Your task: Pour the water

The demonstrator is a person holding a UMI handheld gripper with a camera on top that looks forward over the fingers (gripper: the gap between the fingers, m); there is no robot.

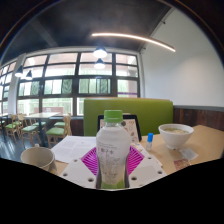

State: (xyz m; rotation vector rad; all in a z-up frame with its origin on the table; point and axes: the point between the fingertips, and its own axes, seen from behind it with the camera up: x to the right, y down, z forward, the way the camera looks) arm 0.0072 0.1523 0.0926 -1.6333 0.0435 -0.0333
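Observation:
A clear plastic water bottle with a green cap and a white label stands upright between my fingers. My gripper is shut on the bottle: both magenta pads press on its sides. The bottle's bottom is hidden behind the fingers. A white bowl stands on the wooden table to the right, beyond the fingers. A smaller pale cup stands to the left.
White paper sheets lie on the table behind the bottle. A small blue thing stands near the bowl. A green bench back runs behind the table. Chairs and large windows fill the far left.

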